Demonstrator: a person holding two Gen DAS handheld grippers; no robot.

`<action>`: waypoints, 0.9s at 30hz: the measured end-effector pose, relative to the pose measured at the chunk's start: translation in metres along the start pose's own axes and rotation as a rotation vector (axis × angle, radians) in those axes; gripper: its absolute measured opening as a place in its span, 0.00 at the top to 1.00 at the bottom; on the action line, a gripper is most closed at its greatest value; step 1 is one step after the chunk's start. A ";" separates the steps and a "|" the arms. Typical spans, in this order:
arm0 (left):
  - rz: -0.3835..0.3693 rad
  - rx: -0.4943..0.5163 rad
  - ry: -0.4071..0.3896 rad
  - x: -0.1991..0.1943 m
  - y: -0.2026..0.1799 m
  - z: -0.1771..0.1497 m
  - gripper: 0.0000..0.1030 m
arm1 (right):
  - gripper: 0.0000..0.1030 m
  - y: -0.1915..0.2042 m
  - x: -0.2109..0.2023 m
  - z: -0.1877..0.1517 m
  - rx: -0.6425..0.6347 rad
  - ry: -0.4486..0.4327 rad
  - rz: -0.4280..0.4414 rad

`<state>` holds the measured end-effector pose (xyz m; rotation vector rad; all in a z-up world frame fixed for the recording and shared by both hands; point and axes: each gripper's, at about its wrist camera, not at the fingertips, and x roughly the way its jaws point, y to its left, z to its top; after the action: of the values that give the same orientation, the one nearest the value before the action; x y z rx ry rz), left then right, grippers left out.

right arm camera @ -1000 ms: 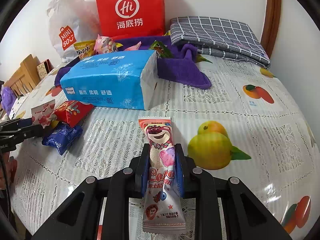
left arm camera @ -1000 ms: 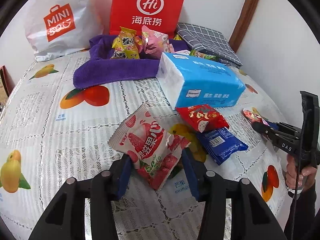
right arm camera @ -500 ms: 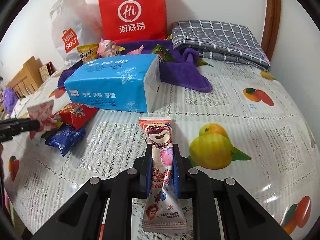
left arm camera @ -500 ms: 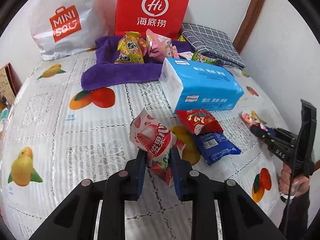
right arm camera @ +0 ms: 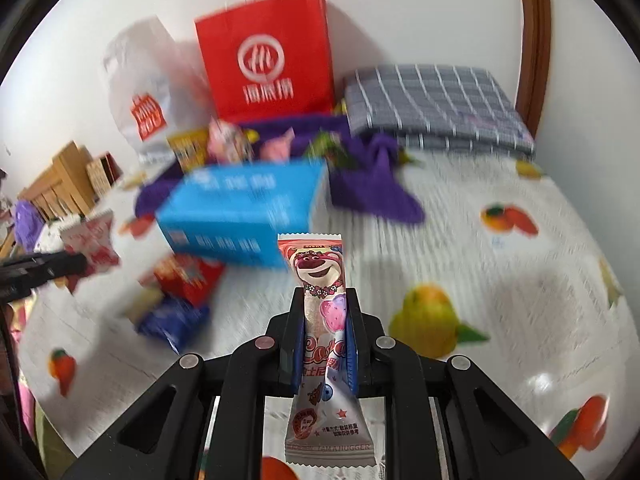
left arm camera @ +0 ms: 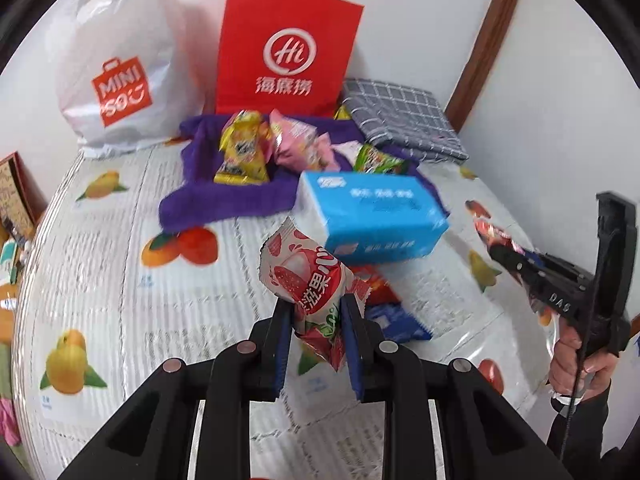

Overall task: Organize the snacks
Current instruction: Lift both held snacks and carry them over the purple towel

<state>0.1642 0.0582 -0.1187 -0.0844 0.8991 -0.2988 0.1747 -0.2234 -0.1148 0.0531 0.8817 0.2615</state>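
Note:
My left gripper (left arm camera: 316, 306) is shut on a red and white strawberry snack packet (left arm camera: 306, 270), held clear above the table. The right gripper (right arm camera: 325, 300) is shut on a long pink bear-print snack packet (right arm camera: 322, 280), also lifted off the cloth. In the left wrist view the right gripper (left arm camera: 494, 250) shows at the right edge, a hand under it. A red packet (right arm camera: 188, 276) and a blue packet (right arm camera: 172, 320) lie on the table by the blue tissue pack (left arm camera: 376, 216). Several snacks, among them a yellow packet (left arm camera: 242, 150), sit on a purple towel (left arm camera: 224, 200).
A red paper bag (left arm camera: 286, 52) and a white plastic bag (left arm camera: 120, 68) stand against the back wall. A folded grey checked cloth (right arm camera: 432, 104) lies at the back right. The fruit-print tablecloth (right arm camera: 520, 300) covers the table. Wooden furniture (right arm camera: 60, 184) stands left of it.
Both grippers shut on their packets and rose, lifting them off the table. The strawberry packet is now squeezed narrow between the left fingers.

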 end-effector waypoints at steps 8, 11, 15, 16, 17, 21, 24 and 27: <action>-0.036 0.016 -0.031 -0.005 -0.017 0.033 0.78 | 0.84 0.016 -0.020 0.044 -0.018 -0.048 0.002; -0.045 0.024 -0.039 -0.006 -0.023 0.045 0.78 | 0.84 0.019 -0.020 0.054 -0.030 -0.058 0.000; -0.037 0.039 -0.049 -0.005 -0.029 0.062 0.78 | 0.84 0.021 -0.022 0.067 -0.036 -0.076 0.006; -0.037 0.042 -0.051 -0.005 -0.030 0.065 0.78 | 0.84 0.022 -0.022 0.071 -0.038 -0.082 0.011; -0.037 0.044 -0.054 -0.005 -0.030 0.069 0.78 | 0.84 0.023 -0.023 0.074 -0.041 -0.086 0.016; -0.038 0.054 -0.069 -0.005 -0.036 0.085 0.78 | 0.84 0.028 -0.024 0.090 -0.061 -0.103 0.019; -0.040 0.050 -0.072 -0.003 -0.037 0.096 0.78 | 0.84 0.030 -0.024 0.102 -0.063 -0.113 0.020; -0.037 0.049 -0.072 -0.001 -0.038 0.107 0.78 | 0.84 0.028 -0.021 0.114 -0.047 -0.112 0.032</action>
<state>0.2390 0.0169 -0.0438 -0.0656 0.8189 -0.3498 0.2439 -0.1945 -0.0221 0.0383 0.7633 0.3063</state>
